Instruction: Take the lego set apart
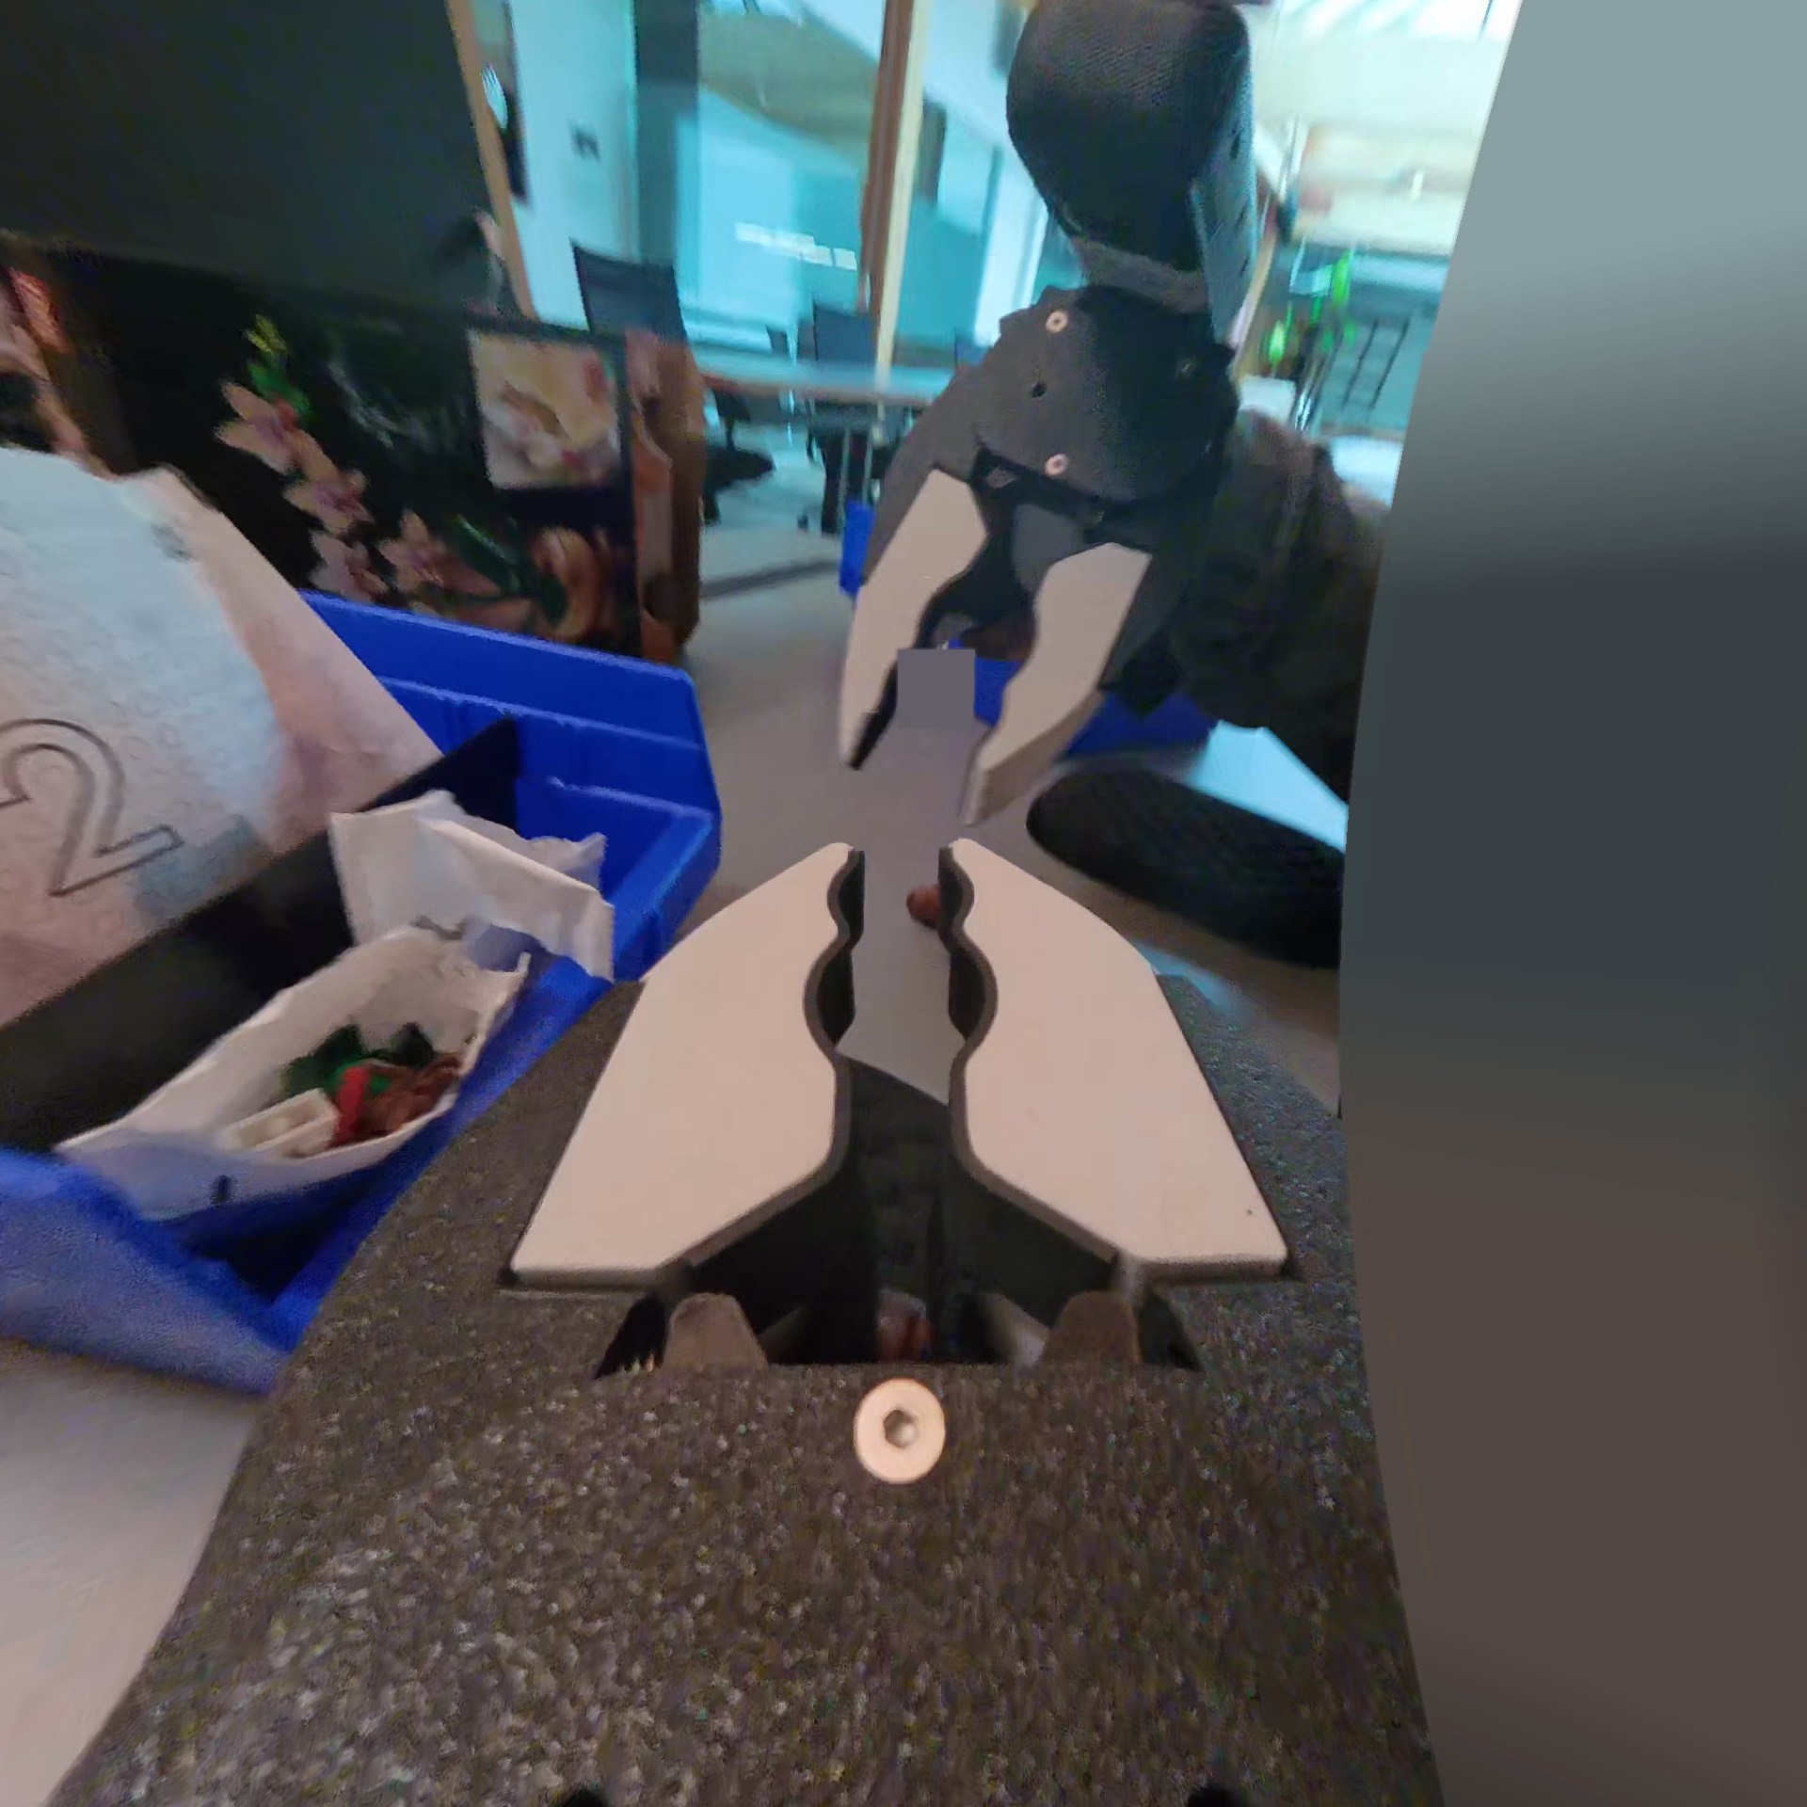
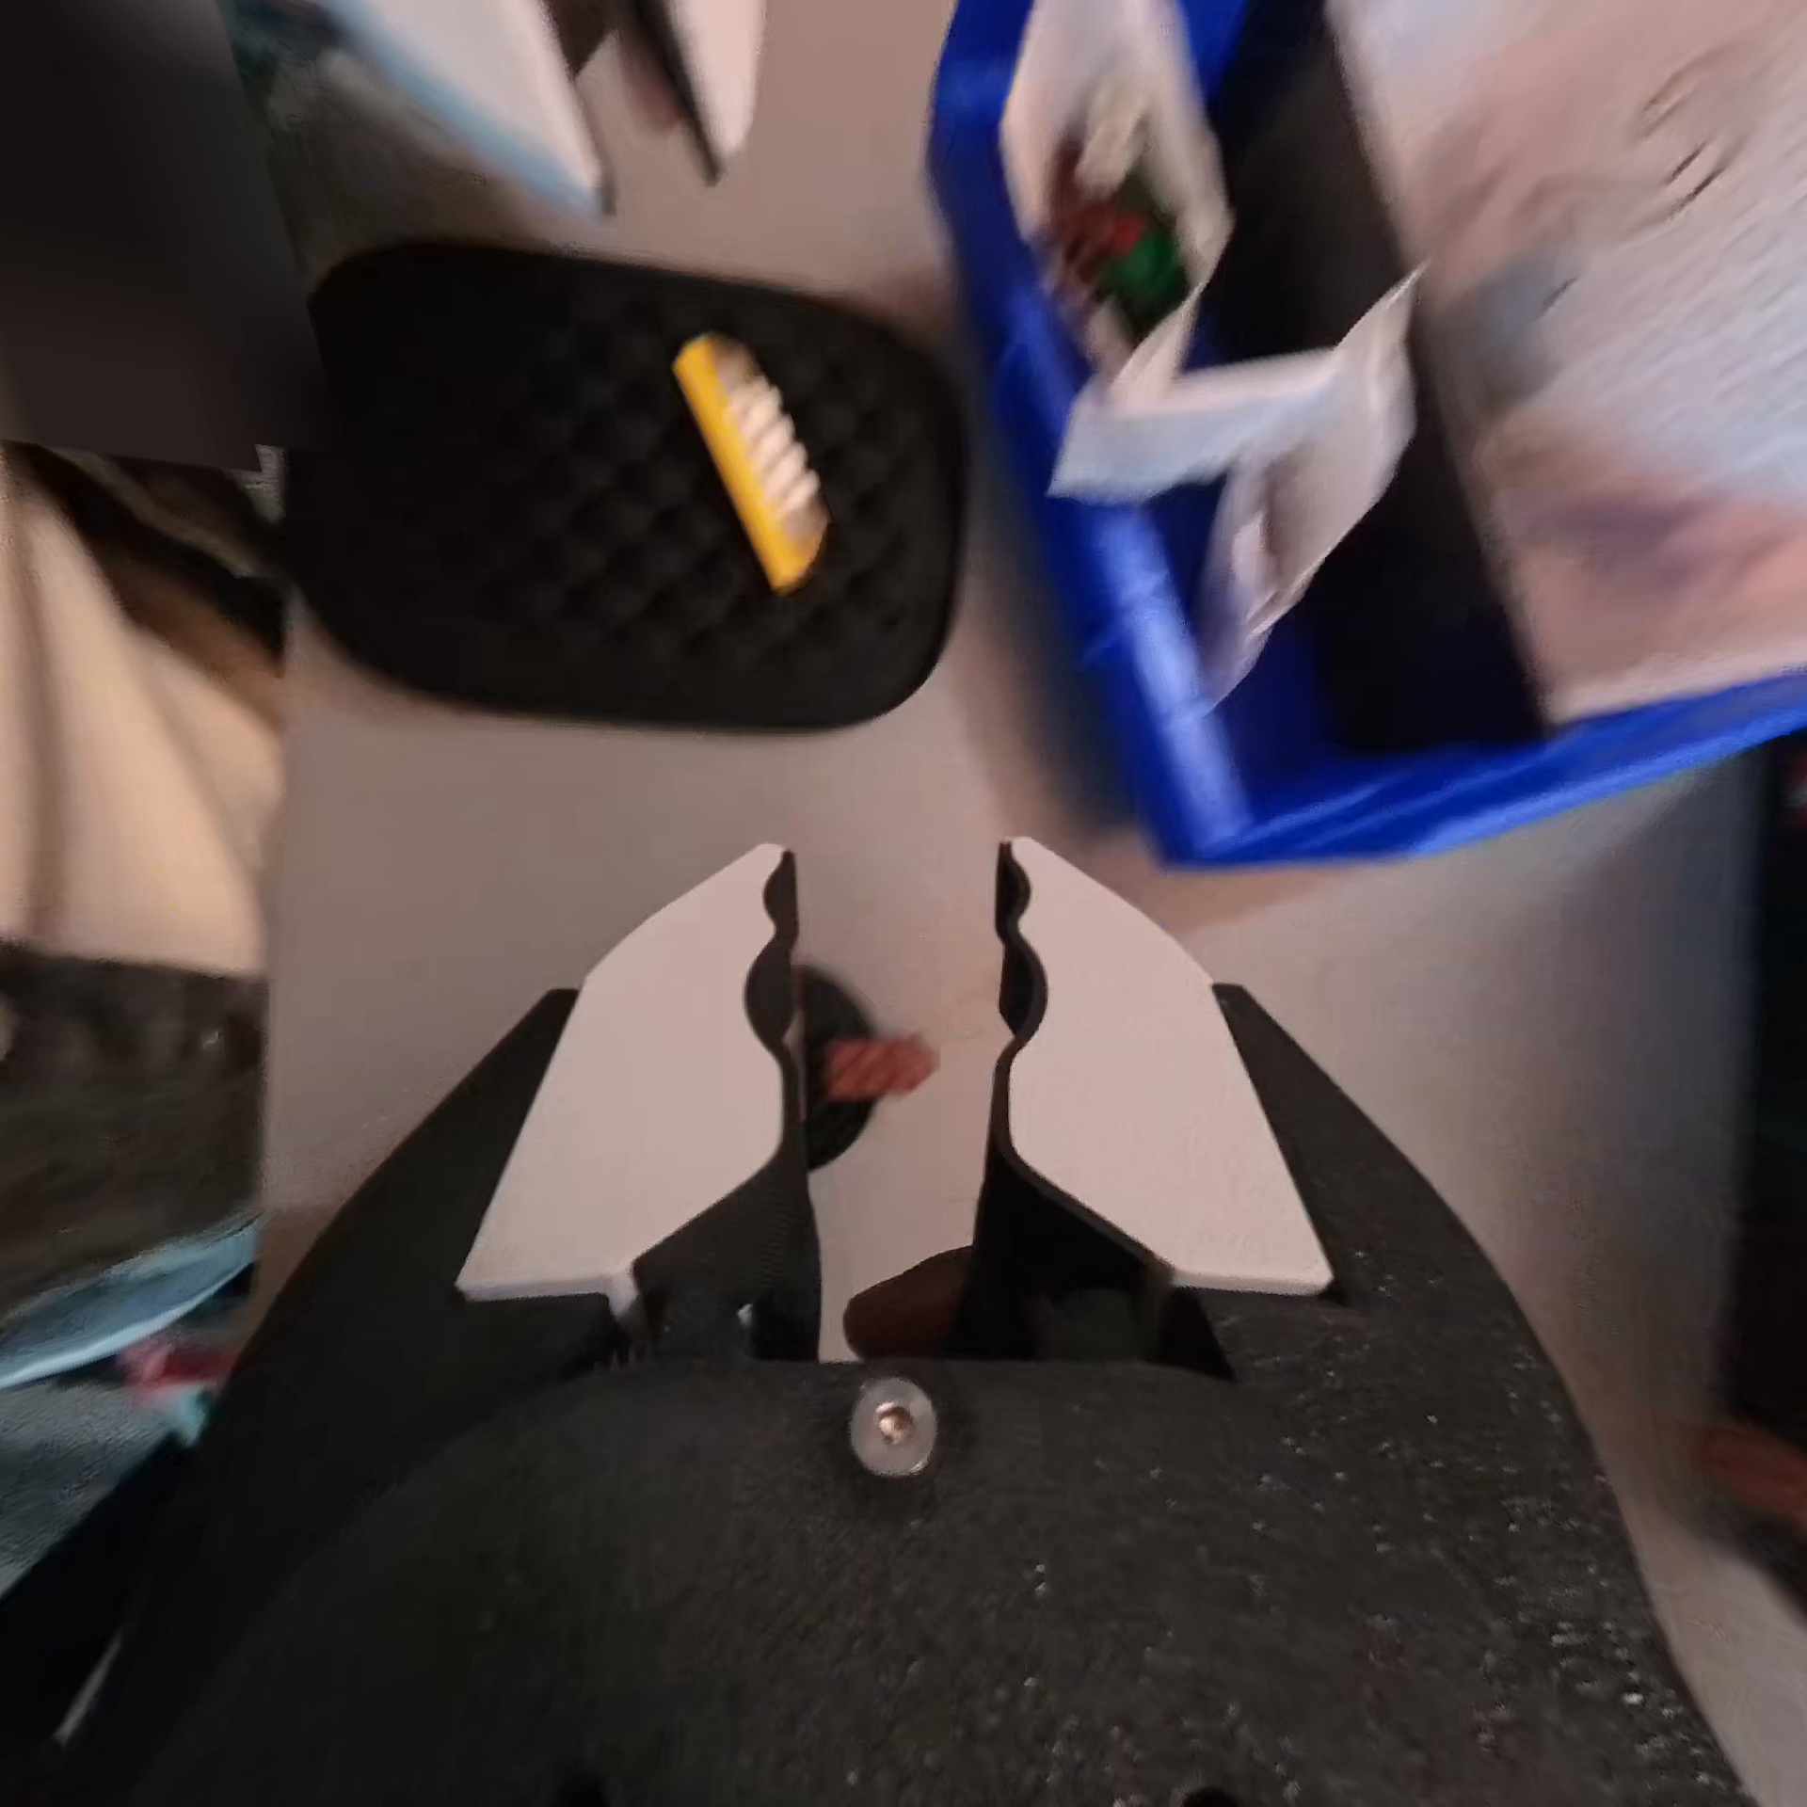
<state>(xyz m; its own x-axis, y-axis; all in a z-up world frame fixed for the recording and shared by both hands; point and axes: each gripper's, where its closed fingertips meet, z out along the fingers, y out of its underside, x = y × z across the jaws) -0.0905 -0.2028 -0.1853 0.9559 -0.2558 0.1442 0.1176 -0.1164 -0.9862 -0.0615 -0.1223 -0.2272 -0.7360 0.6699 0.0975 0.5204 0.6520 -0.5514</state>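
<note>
left gripper [image 1: 902,860] fingers slightly apart, a small reddish-brown lego piece [image 1: 923,902] sits just by the right fingertip, can't tell if pinched. right gripper [image 2: 895,860] fingers spread, nothing clamped; a brown piece [image 2: 875,1066] on the table between them. yellow-and-white lego piece [image 2: 753,460] lies on the black mat [image 2: 508,587]. more pieces in a white paper tray [image 1: 293,1066] inside the blue bin [image 1: 626,684]

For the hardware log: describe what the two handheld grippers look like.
Both match. The left gripper has a speckled black, grainy body with one silver hex screw, and two flat pale grey fingers with wavy black inner edges. The right gripper has the same black body, silver screw and pale fingers. No cables or markings show.
</note>
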